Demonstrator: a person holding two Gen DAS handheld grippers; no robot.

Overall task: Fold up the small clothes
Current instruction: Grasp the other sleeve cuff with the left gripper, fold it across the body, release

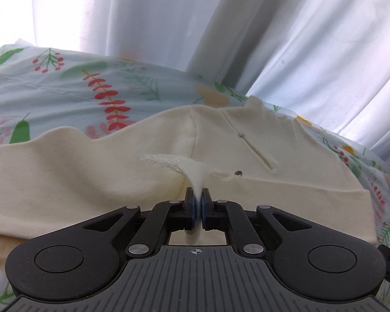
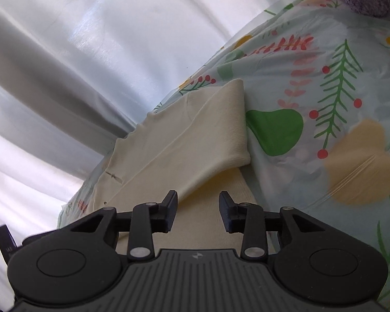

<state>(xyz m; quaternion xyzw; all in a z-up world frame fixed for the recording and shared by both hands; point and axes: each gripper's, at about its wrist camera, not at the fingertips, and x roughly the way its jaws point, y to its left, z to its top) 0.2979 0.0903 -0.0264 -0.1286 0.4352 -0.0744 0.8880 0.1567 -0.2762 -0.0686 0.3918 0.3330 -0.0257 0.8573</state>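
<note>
The left gripper point(image 1: 198, 202) is clenched on a pinched-up fold of the cream knit garment point(image 1: 91, 176). The right gripper point(image 2: 198, 212) is released above it. The garment lies near the curtain-side edge of the floral-print plastic-covered surface point(image 1: 65, 88).

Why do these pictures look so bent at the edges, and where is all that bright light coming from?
Left wrist view: the fisheye lens bows the floral sheet; backlit white curtains wash out to glare, while the cream garment pinched in the left gripper stays sharp. Right wrist view: the same curving, curtain folds shine, the sheet's lower right edge is smeared, and the open right gripper looks crisp.
</note>
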